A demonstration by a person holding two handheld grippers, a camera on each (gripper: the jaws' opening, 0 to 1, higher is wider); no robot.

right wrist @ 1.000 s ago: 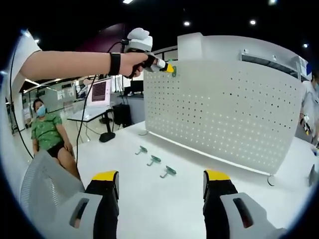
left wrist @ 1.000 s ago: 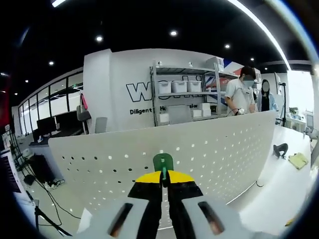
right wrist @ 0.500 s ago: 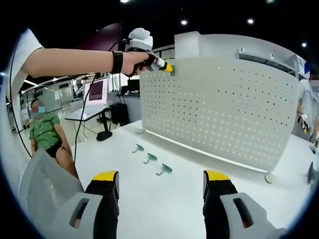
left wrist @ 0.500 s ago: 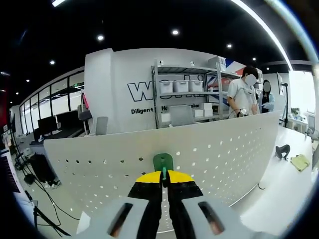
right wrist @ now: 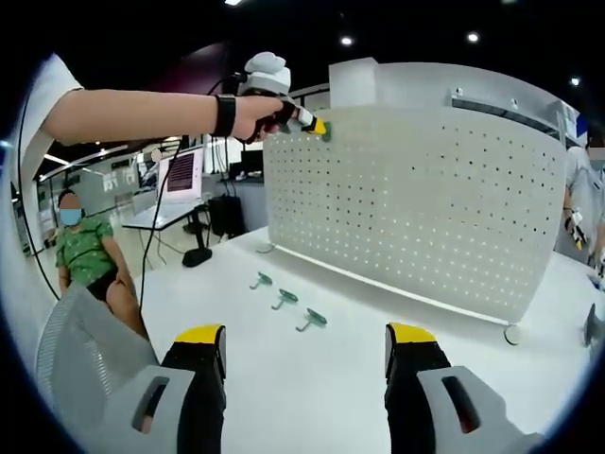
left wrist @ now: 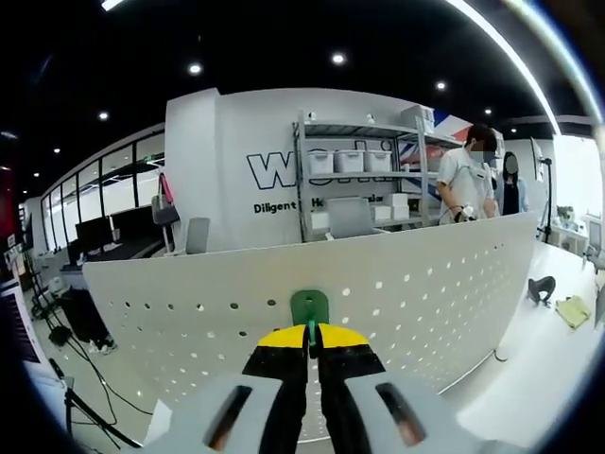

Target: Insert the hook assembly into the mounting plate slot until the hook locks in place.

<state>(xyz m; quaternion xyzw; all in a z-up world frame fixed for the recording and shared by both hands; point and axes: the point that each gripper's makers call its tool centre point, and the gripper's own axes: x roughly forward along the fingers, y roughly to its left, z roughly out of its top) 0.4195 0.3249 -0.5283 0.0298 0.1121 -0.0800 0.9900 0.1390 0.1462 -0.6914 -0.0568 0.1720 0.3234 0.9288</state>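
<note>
Hook [left wrist: 309,306] pinched in the clenched left gripper [left wrist: 310,333], held against the upper edge of the perforated mounting plate [left wrist: 397,293].

Misalignment was judged the main risk: a tilted tab could be jammed between holes, or the freestanding plate tipped back by hard pushing near its top rim. The right gripper [right wrist: 304,342] was kept released over the white table [right wrist: 312,378], with three spare hooks [right wrist: 284,300] lying at about 11 o'clock, near the plate's foot. Ample room was left along the table; almost none above the rim.
</note>
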